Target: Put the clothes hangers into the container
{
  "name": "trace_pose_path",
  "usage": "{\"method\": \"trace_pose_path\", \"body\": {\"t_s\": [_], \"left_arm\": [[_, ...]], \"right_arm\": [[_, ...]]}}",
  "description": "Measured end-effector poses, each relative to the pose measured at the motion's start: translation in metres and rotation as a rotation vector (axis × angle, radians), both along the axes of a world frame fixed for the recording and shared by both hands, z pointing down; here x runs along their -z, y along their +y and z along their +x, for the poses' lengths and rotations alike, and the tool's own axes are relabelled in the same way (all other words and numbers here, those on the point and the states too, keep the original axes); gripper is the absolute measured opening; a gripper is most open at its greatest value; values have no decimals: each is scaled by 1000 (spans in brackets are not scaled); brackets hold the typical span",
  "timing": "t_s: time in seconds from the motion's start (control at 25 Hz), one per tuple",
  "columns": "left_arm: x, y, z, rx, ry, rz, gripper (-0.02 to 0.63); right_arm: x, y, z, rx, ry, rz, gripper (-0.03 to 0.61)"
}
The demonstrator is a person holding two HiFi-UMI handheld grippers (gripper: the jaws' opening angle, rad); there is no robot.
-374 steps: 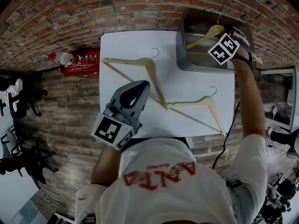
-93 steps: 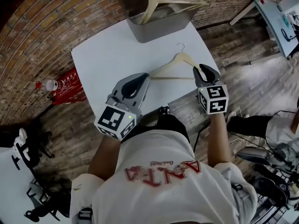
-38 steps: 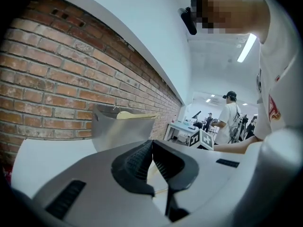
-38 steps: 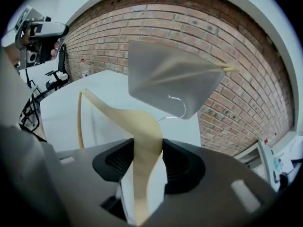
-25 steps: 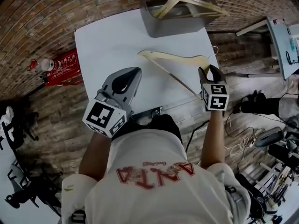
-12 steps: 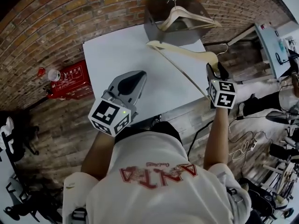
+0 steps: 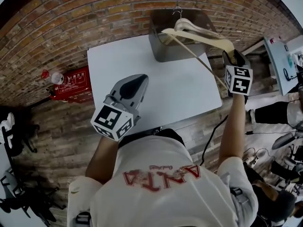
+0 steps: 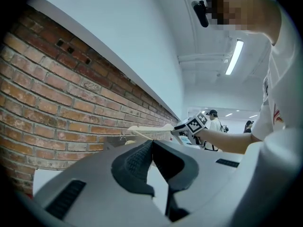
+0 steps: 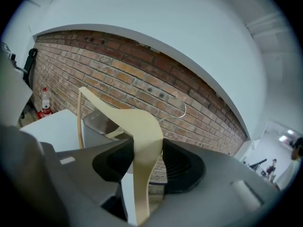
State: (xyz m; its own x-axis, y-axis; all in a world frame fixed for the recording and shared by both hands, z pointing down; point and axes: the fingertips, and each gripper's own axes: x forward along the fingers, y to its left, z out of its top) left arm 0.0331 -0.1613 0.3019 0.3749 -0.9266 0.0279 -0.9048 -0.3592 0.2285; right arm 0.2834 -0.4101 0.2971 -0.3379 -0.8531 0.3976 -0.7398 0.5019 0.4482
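Light is even and fairly bright from overhead: the white table (image 7: 156,74) glows almost without shadow or glare, the floor (image 7: 61,126) around it sits dimmer, and a ceiling strip light (image 8: 234,56) burns white in the left gripper view. All three views are wide-angle, with black rounded corners and bowed lines, most plainly the courses of the brick wall (image 7: 71,22) in the head view. In the right gripper view the hanger (image 9: 144,141) sits close to the lens and looks soft, its lower end blurred.
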Motion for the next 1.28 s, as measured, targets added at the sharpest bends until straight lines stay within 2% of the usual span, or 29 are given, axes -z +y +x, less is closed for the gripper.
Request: {"method": "trace_pose_path", "body": {"t_s": [0.36, 0.52, 0.72, 1.04, 1.28], "left_arm": [[-7, -29, 6, 82, -11, -11, 9], [-14, -36, -1, 150, -13, -22, 9], [-29, -36, -13, 244, 25, -46, 9], [-49, -38, -16, 333, 31, -100, 9], [-57, -40, -19, 378, 27, -121, 9]], "right_arm": [[37, -97, -38, 151, 363, 143, 186], [32, -130, -69, 243, 499, 189, 186], [9, -156, -115, 367, 650, 221, 186], [-68, -174, -171, 569, 875, 182, 186], [-123, -170, -193, 665, 957, 102, 187]]}}
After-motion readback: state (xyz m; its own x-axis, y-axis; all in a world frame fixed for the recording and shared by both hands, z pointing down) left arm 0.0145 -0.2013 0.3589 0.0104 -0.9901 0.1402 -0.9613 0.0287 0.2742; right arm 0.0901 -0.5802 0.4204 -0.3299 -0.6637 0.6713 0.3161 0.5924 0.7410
